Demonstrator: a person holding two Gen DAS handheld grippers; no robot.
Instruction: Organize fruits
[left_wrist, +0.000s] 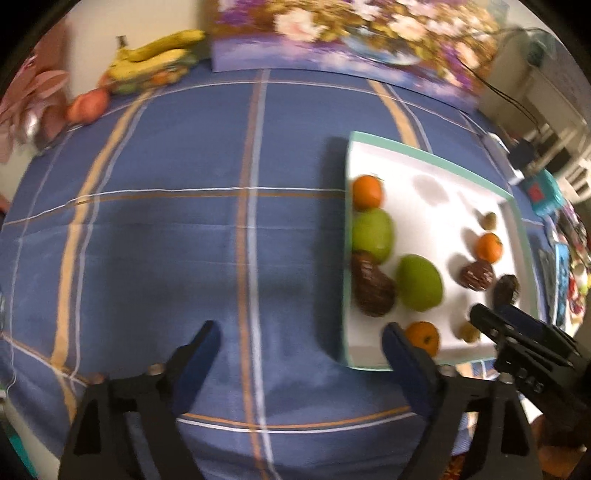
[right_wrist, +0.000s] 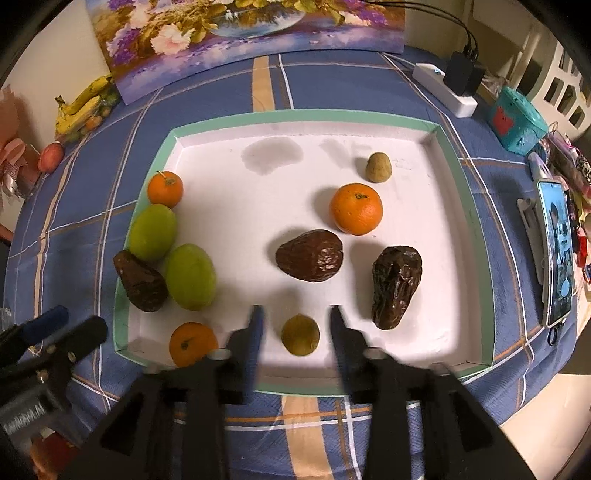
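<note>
Your left gripper (left_wrist: 301, 349) is matte black plastic with two tapering fingers (left_wrist: 201, 341) faced in dark blue pads. Silver screw heads sit at the base of each finger, and triangular cut-outs pierce the black frame below. Your right gripper (right_wrist: 295, 332) has the same build: black body, blue-lined fingers (right_wrist: 255, 328), silver screws at the finger roots, triangular openings in the frame. Pale embossed lettering runs along its side, too blurred to read.

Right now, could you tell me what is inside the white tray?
The white tray holds three oranges, two green fruits, three dark brown fruits and two small olive-brown ones. Nothing is covered; the right gripper hovers open around one.
</note>
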